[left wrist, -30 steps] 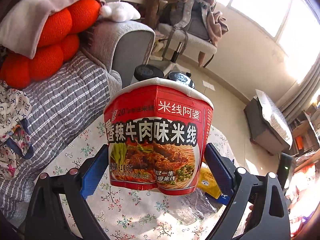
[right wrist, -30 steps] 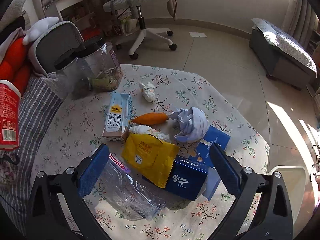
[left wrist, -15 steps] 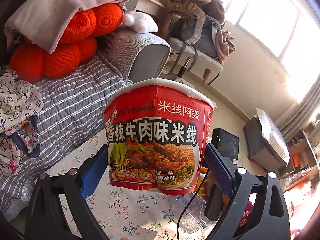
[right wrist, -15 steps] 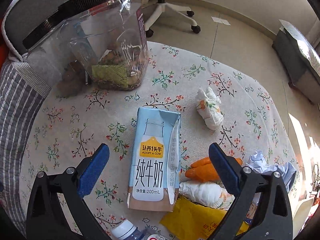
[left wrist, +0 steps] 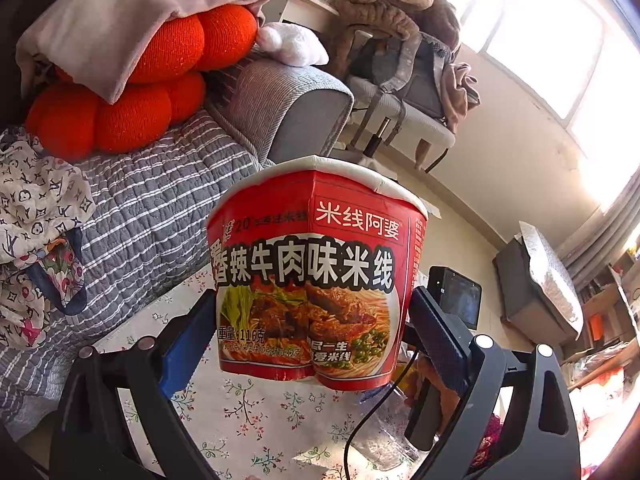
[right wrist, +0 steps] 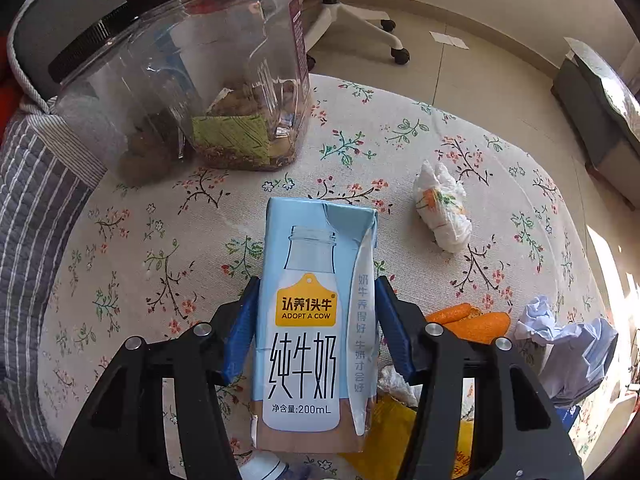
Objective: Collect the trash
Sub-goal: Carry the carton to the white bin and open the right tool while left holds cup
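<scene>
While the left tongs (left wrist: 316, 332) grip a red noodle cup (left wrist: 316, 276) by its lower body, one blue pad pressed on each side, the cup sits upright and lifted clear above the floral surface (left wrist: 256, 420). Cup wall creased down the front; white rim at top. Behind it: a sofa with a grey striped quilt (left wrist: 160, 216), orange cushions (left wrist: 132, 92) under a pale blanket, and a chair (left wrist: 404, 92) piled with clothes near the window. Lower right of the left view: the other handheld unit and a crumpled clear plastic bottle (left wrist: 384, 436) lying on the cloth.

Right wrist view: right tongs (right wrist: 316, 328) narrowed around a pale blue milk carton (right wrist: 312, 320), 200 mL label readable. Pads sit against both long sides of the carton at about mid-length. The carton appears to lie flat on the surface (right wrist: 160, 248), top end pointing away from the camera; cannot tell whether it is lifted off the cloth.

Other items on the surface, right view:
- clear plastic jar (right wrist: 192, 80) with black lid, far left, dark residue and a green label inside, well apart from the carton
- wadded tissue (right wrist: 442, 210), right of the carton top, apart from it
- carrot (right wrist: 468, 320), just right of the right pad
- crumpled bluish-white paper (right wrist: 568, 344), near the right edge
- yellow wrapper (right wrist: 396, 436), under the near end of the carton, partly hidden by the tongs
</scene>
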Action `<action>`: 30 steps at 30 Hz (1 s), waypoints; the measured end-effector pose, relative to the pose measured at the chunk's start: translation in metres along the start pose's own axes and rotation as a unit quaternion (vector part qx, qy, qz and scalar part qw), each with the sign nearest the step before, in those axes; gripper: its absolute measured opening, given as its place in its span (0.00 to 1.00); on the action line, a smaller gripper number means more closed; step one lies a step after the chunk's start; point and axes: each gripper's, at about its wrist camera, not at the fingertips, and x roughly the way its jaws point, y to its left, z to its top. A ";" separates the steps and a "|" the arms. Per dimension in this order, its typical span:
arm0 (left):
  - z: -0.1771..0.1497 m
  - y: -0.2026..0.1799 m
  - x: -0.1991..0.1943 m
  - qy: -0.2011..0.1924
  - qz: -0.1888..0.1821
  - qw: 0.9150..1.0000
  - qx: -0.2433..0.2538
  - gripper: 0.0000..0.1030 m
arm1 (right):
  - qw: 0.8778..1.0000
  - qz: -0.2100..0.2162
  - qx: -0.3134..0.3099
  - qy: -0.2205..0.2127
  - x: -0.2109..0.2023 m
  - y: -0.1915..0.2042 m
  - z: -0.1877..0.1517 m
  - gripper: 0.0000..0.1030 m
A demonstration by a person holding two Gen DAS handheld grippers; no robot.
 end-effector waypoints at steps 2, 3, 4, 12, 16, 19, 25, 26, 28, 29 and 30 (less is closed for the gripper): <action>0.000 0.000 0.000 -0.003 0.003 1.000 0.000 0.89 | 1.000 0.006 0.001 -0.018 -0.020 0.000 0.000 0.52; 0.000 0.000 0.000 -0.004 0.004 1.000 0.000 0.89 | 1.000 0.008 0.002 -0.030 -0.033 -0.001 0.000 0.53; 0.000 0.000 0.000 -0.005 0.006 1.000 0.000 0.89 | 0.999 0.009 0.003 -0.042 -0.046 -0.003 -0.001 0.53; -0.005 -0.007 0.002 -0.008 0.002 1.000 0.016 0.89 | 0.993 0.028 0.029 -0.110 -0.138 -0.036 -0.024 0.53; -0.008 -0.015 -0.001 -0.010 -0.006 1.000 0.026 0.89 | 0.990 0.024 0.039 -0.136 -0.174 -0.055 -0.044 0.53; -0.014 -0.025 -0.002 -0.014 -0.012 0.999 0.037 0.89 | 0.987 0.008 0.045 -0.157 -0.195 -0.072 -0.061 0.53; -0.035 -0.050 0.003 0.003 -0.033 0.997 0.064 0.89 | 0.979 -0.039 0.063 -0.189 -0.229 -0.108 -0.102 0.53; -0.039 -0.056 0.004 0.006 -0.038 0.997 0.071 0.89 | 0.978 -0.047 0.066 -0.193 -0.233 -0.114 -0.109 0.53; -0.047 -0.069 0.003 0.010 -0.049 0.995 0.091 0.89 | 0.974 -0.060 0.079 -0.202 -0.243 -0.130 -0.124 0.53; -0.050 -0.075 0.002 0.009 -0.055 0.993 0.101 0.89 | 0.972 -0.064 0.089 -0.206 -0.249 -0.139 -0.132 0.53; -0.054 -0.082 0.000 0.007 -0.062 0.992 0.111 0.89 | 0.970 -0.068 0.099 -0.210 -0.253 -0.148 -0.138 0.53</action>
